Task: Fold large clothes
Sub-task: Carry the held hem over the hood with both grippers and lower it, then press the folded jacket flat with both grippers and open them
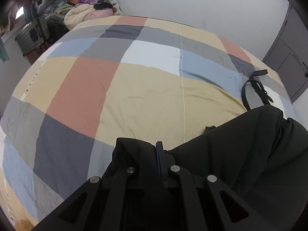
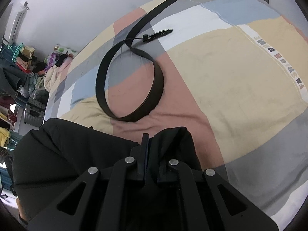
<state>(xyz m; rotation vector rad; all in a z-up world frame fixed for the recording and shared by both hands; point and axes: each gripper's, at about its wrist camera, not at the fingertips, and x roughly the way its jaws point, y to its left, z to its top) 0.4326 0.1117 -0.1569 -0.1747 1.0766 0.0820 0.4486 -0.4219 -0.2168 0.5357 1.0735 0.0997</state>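
Observation:
A large black garment lies on a bed with a checked cover. My left gripper is shut on the garment's edge, black cloth bunched around its fingers. The garment spreads to the right of it. In the right wrist view the same black garment spreads to the left, and my right gripper is shut on another part of its edge, a fold of cloth draped over the right finger. Both grippers hold the cloth just above the checked cover.
A black belt lies coiled on the bed beyond my right gripper; it also shows in the left wrist view. Piled clothes and bedding sit past the bed's far left corner. A grey cabinet stands at the right wall.

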